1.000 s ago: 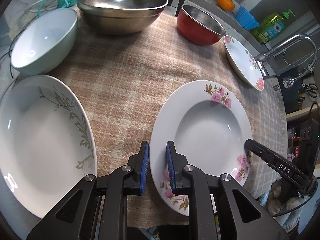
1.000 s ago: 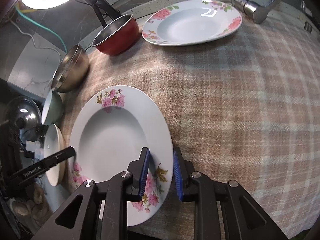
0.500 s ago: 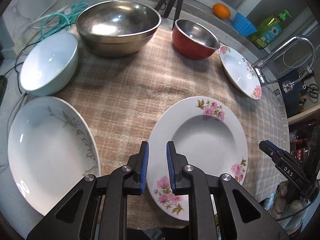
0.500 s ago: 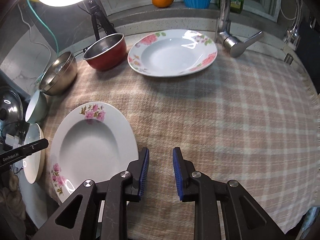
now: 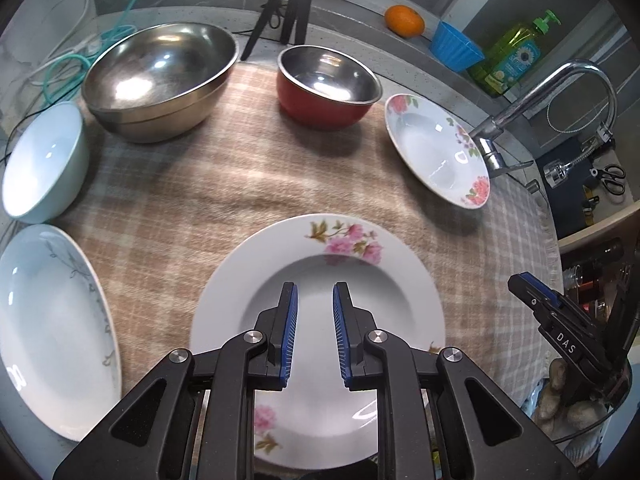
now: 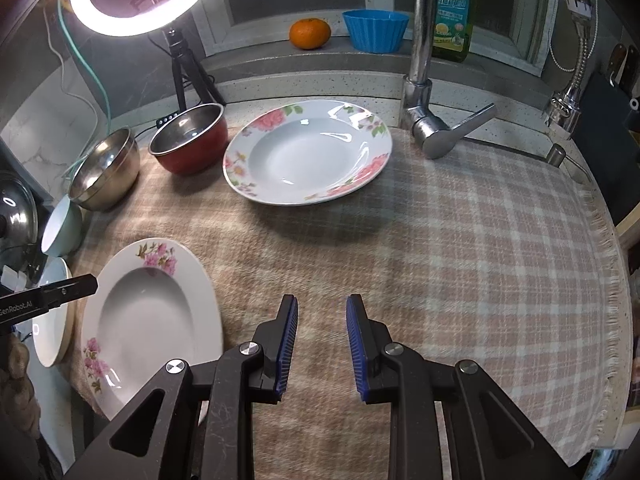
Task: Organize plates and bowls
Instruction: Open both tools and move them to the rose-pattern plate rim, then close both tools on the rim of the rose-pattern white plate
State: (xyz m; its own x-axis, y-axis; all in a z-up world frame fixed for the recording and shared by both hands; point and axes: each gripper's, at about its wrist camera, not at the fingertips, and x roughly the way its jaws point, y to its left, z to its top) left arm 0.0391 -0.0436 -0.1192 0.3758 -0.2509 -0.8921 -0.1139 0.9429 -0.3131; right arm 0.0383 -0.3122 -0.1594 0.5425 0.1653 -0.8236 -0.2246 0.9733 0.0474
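A floral soup plate (image 5: 400, 300) (image 6: 148, 312) lies flat on the plaid cloth near the front edge. My left gripper (image 5: 315, 320) hangs above its well, jaws slightly apart, open with nothing between them. My right gripper (image 6: 322, 336) hovers over bare cloth just right of that plate, also open and holding nothing. A second floral plate (image 5: 436, 148) (image 6: 308, 152) sits further back by the tap. At the back are a red bowl (image 5: 324, 84) (image 6: 188, 140) and a steel bowl (image 5: 160, 80) (image 6: 104, 168). At the left are a pale bowl (image 5: 40, 160) and a white leaf-patterned plate (image 5: 48, 320).
A chrome tap (image 6: 420, 80) rises at the cloth's far right. A ring light on a tripod (image 6: 180, 68) stands behind the bowls. An orange (image 6: 310, 32), a blue cup (image 6: 376, 28) and a soap bottle (image 6: 452, 12) sit on the back ledge. The cloth's fringed edge (image 6: 612, 300) runs along the right.
Both grippers have lifted off the near floral plate's rim, which lay between their jaws before. The left now hangs over its well; the right has swung out over the cloth.
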